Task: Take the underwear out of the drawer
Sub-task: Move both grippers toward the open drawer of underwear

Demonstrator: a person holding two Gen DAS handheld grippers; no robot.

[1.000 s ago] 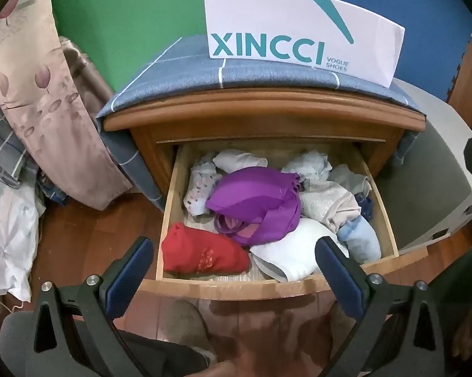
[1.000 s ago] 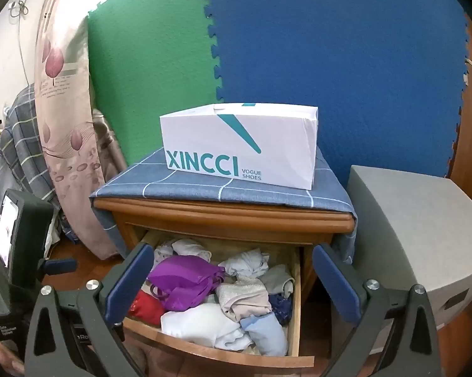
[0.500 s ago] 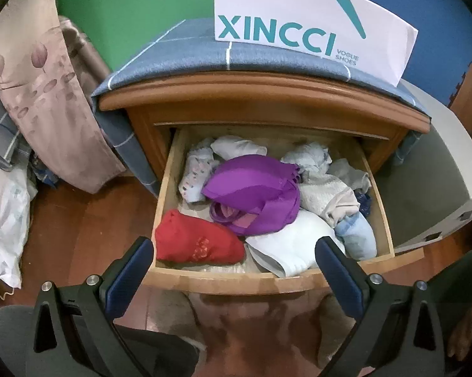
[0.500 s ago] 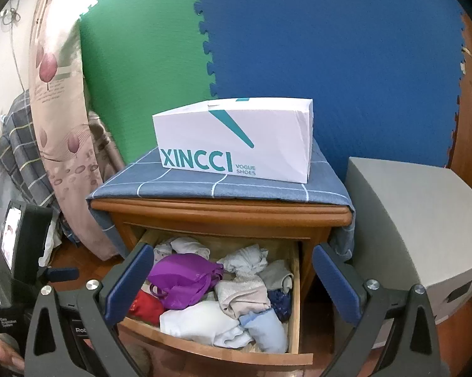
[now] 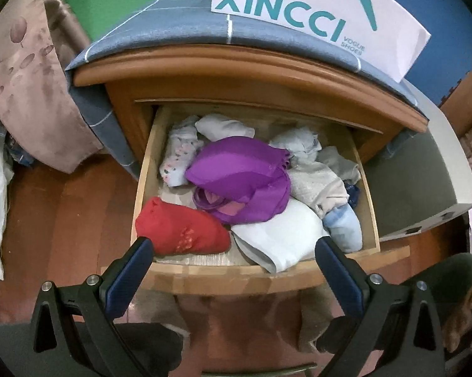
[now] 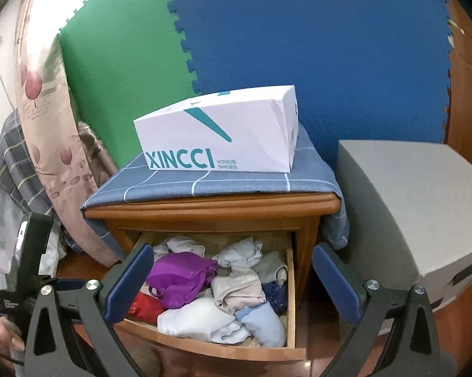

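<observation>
The wooden drawer (image 5: 236, 275) of a nightstand stands pulled open, full of folded underwear and socks. A purple piece (image 5: 242, 179) lies on top in the middle, a red piece (image 5: 179, 229) at the front left, a white piece (image 5: 279, 235) at the front. My left gripper (image 5: 234, 253) is open and empty, just above the drawer's front edge. My right gripper (image 6: 232, 260) is open and empty, farther back and higher, looking at the drawer (image 6: 223, 345) and purple piece (image 6: 179, 273).
A white XINCCI shoe box (image 6: 217, 138) sits on a blue cloth (image 6: 220, 182) on the nightstand top. A grey box (image 6: 402, 207) stands to the right. A floral curtain (image 5: 25, 81) and bedding hang at the left. The floor (image 5: 60, 220) is wood.
My left gripper has moved forward and down toward the drawer, which now looks larger. My right gripper has shifted a little to the right. Both stay open.
</observation>
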